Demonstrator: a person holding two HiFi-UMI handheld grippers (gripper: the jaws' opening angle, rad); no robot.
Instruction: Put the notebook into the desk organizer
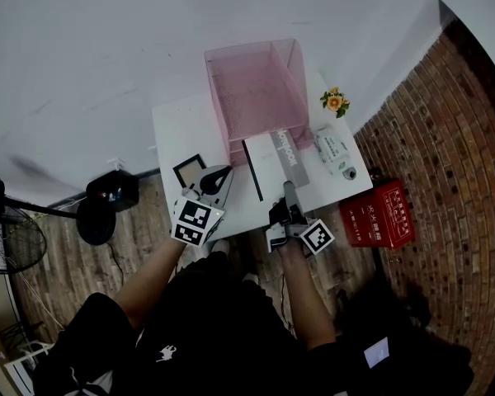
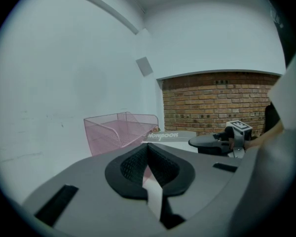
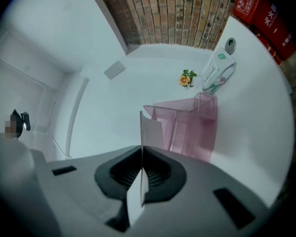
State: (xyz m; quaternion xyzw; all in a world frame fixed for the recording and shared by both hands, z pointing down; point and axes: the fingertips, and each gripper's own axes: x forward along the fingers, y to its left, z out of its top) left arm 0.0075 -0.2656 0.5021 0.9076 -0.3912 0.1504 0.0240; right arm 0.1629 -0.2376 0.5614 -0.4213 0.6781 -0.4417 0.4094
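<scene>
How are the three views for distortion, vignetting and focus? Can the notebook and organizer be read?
Head view: strong fisheye bend, dim at the corners, light even; notebook and pink organizer sharp. Left gripper view: round black vignette, near jaws soft, the notebook's lettering legible. Right gripper view: same vignette, notebook edge-on and soft, organizer clear.

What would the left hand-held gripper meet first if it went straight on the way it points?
Probably the near end of the pink desk organizer, which stands just ahead, though depth is unclear.
</scene>
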